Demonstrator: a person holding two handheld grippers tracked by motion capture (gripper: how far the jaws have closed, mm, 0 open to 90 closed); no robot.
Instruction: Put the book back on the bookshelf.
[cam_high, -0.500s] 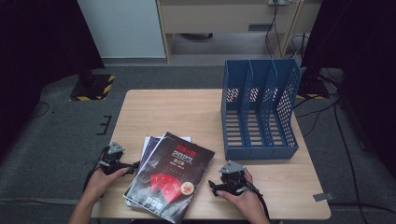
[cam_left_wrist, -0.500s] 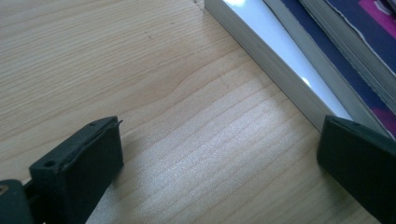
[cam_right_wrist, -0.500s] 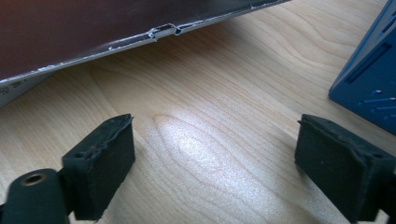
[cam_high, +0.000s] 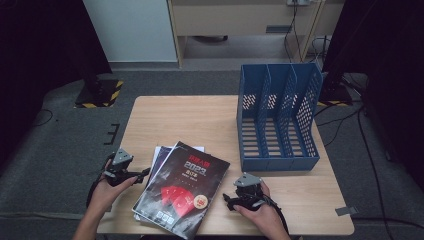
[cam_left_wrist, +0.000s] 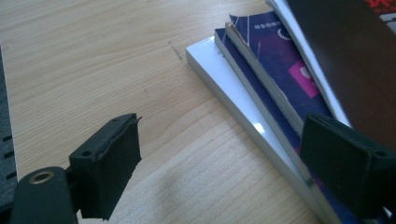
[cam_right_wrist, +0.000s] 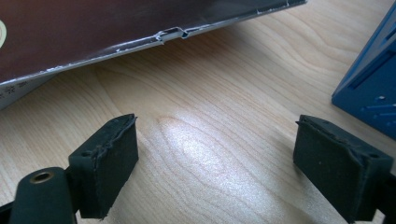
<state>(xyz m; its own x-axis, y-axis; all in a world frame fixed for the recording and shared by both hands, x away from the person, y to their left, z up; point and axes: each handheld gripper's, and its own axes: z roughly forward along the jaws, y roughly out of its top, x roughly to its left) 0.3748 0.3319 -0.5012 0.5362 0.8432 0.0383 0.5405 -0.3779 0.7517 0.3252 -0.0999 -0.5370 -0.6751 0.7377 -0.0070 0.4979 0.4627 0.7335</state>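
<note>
Approach step, nothing grasped. The stack of magazines (cam_high: 181, 189) lies flat at the near edge of the bench (cam_high: 200, 117), slightly fanned, with a dark-covered magazine with red print (cam_high: 187, 185) on top and a purple-covered one (cam_left_wrist: 280, 60) plus a white-edged one (cam_left_wrist: 224, 79) poking out beneath in the left gripper view. The left gripper (cam_high: 142, 173) sits just left of the stack, jaws spread wide and holding nothing; in its own view one jaw is over bare wood and the other over the stack's edge, so it looks lined up on that side, though contact cannot be told. The right gripper (cam_high: 227, 199) is just right of the stack, jaws likewise wide apart and empty, bare bench between them, the top cover's worn edge (cam_right_wrist: 173, 33) just ahead. The blue file organiser (cam_high: 277, 117) stands upright at the far right of the bench, its three slots empty, apart from the stack. Likely goal: magazines into those slots. Next move calls for getting a jaw under the top cover's edge, closing on that one magazine only without dragging the ones below, then lifting and turning it upright for a slot.
</note>
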